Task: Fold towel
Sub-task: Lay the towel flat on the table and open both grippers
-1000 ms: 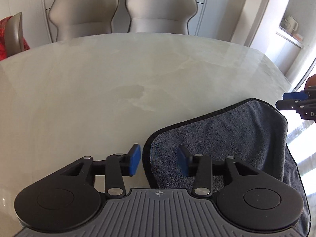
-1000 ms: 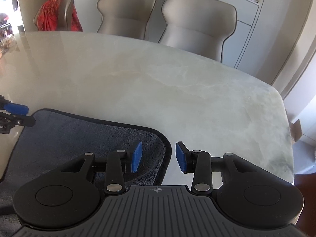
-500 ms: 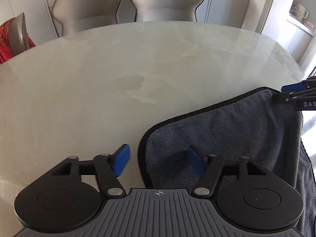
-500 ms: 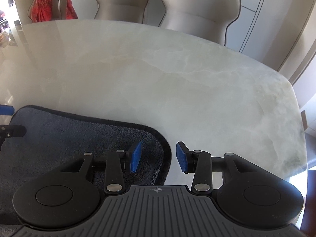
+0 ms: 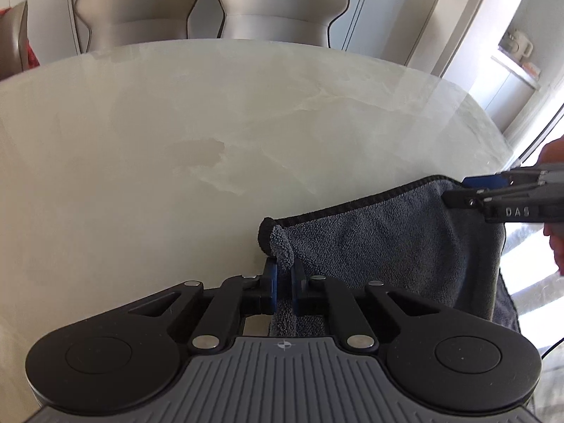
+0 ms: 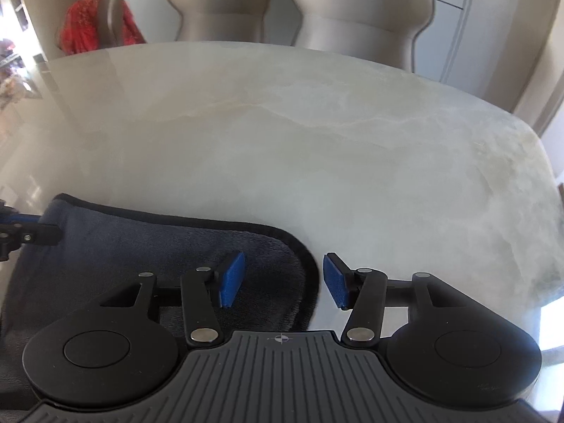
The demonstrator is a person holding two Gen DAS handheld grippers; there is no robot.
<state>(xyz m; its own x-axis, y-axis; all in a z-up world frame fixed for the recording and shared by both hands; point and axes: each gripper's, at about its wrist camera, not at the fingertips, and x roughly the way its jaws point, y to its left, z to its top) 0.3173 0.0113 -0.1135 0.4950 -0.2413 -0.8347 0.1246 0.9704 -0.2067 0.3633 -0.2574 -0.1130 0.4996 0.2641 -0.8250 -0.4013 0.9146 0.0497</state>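
On a pale marble table (image 5: 176, 148), the left gripper (image 5: 282, 283) pinches one corner of a grey towel (image 5: 380, 239) that lies along the near edge, while the right gripper (image 6: 282, 280) straddles the opposite corner, jaws apart, unclamped.

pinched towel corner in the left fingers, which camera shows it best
The left wrist view: the dark grey microfibre towel has its black-edged corner bunched up between the shut left gripper, close and centred. The right wrist view shows that gripper only at its left edge, the pinched corner mostly hidden.
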